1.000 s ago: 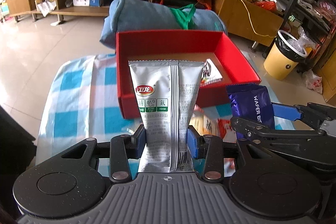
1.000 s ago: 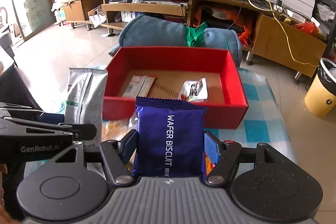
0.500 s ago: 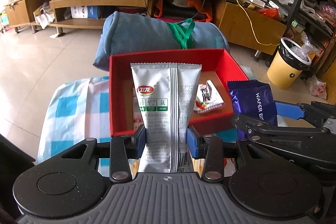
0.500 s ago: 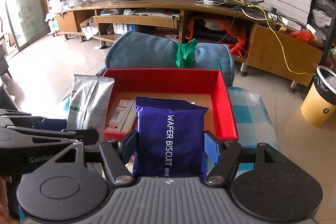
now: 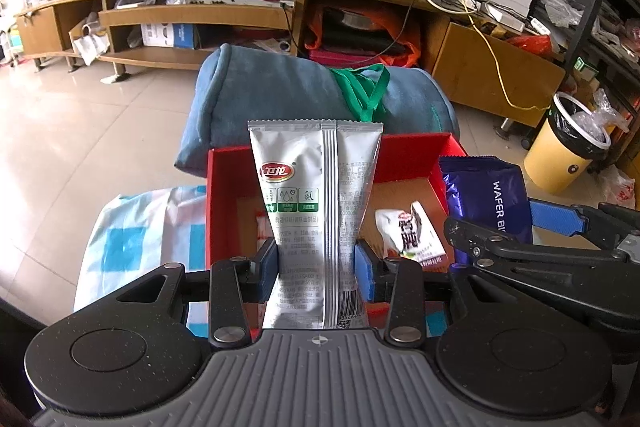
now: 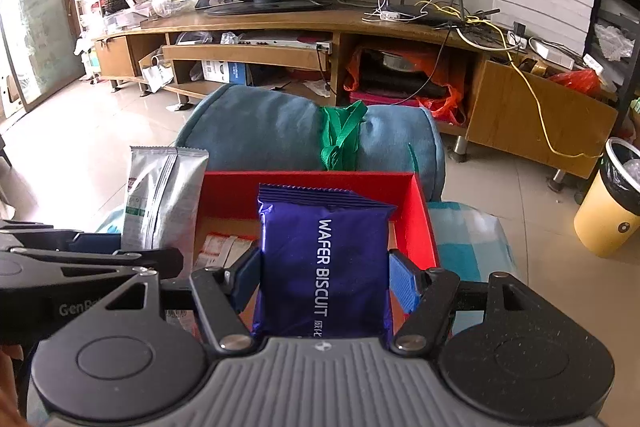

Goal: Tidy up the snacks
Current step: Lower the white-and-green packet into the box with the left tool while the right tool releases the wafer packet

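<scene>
A silver snack packet (image 5: 316, 187) stands upright in my left gripper (image 5: 316, 259), whose blue pads press its sides while the jaws are closing tighter. My right gripper (image 6: 324, 267) is shut on a blue wafer biscuit packet (image 6: 324, 235). Both packets hang over the near part of an open red box (image 5: 224, 195). In the box lie a small white snack packet (image 5: 412, 231) and an orange-white one (image 6: 220, 247). The right wrist view shows the silver packet (image 6: 160, 195) and the left gripper (image 6: 136, 251) at left. In the left wrist view the wafer packet (image 5: 492, 195) is at right.
The box rests on a blue-and-white checked cloth (image 5: 132, 227). A rolled blue cushion (image 5: 280, 95) with a green strap lies just behind the box. A yellow bin (image 5: 568, 147) stands on the floor at right, and a wooden TV stand (image 6: 280, 23) is beyond.
Both grippers have carried their packets forward, from in front of the red box to over its near edge. The grips on both packets hold as before.
</scene>
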The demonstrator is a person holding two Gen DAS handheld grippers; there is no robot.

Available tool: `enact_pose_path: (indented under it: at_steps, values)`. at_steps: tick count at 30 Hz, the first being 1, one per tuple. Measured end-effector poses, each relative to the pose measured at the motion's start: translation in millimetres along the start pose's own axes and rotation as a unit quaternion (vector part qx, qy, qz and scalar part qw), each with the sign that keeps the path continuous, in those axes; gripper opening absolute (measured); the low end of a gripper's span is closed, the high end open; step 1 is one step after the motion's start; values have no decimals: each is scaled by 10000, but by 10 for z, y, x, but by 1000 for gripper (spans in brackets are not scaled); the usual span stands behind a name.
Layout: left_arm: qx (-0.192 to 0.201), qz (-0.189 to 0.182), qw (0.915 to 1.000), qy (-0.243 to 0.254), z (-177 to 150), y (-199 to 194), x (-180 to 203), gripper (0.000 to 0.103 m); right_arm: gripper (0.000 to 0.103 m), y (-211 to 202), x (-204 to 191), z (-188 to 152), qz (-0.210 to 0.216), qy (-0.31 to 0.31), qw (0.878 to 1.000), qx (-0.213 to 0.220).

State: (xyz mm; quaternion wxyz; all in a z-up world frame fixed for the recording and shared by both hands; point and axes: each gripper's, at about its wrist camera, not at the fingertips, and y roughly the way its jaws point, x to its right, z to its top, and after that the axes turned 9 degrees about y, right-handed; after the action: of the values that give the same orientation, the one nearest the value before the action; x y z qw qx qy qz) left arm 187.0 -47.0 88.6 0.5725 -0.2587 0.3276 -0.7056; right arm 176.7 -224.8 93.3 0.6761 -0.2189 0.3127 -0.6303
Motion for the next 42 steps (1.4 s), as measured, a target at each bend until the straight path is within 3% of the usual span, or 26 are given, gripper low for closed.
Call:
enact_pose_path:
  at_steps: [21,24,32,37,42]
  values:
    - [-519,418,9978,38,85,653,23,46,61,740,48,38,-206,-93,9989,-419]
    - [-602,411,9973,82,75,723,58,34,61,837,47,13,-218,-127,9984,-510]
    - [-868,418,9953,100,-4,863,59,47,62,1075,87,-92,-321,-191,9954,-878]
    - [-820,495,9952,175,-19,829,82,60,62,1125,88,-115,-488,-249,9946,-886]
    - [-816,498,9953,164,-7,831,57,64,67,1110,109,-90,-514,-231,9951,-817]
